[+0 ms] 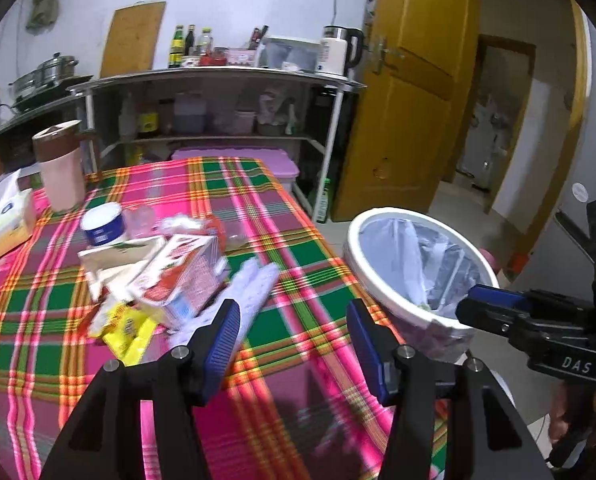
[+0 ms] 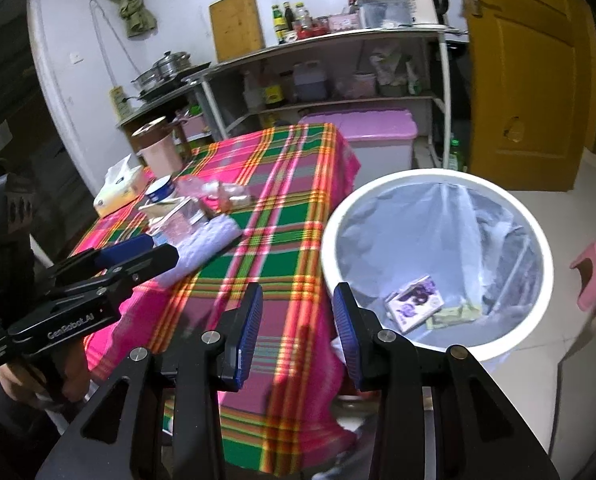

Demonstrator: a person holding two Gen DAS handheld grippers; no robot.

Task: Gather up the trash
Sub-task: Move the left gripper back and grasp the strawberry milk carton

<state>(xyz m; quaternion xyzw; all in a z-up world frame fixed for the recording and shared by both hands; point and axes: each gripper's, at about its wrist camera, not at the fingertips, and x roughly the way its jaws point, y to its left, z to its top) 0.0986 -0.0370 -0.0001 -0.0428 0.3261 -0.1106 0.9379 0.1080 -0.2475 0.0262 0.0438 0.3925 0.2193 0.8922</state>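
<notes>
A: So the trash pile (image 1: pixel 154 276) sits mid-table on the plaid cloth (image 1: pixel 298 288), left of the white bin (image 1: pixel 377 284). Cartons look light and crushable, wrappers slippery.

B: Yeah, pinch a carton edge. Left gripper (image 1: pixel 294 340) and right gripper (image 2: pixel 298 320) both gape, holding nothing.

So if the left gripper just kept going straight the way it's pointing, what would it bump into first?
Probably the plaid tablecloth. The left gripper is open and empty, and bare cloth fills the gap between its fingers. The white crumpled wrapper lies just off its left finger and might get brushed. Depth is hard to judge here.
</notes>
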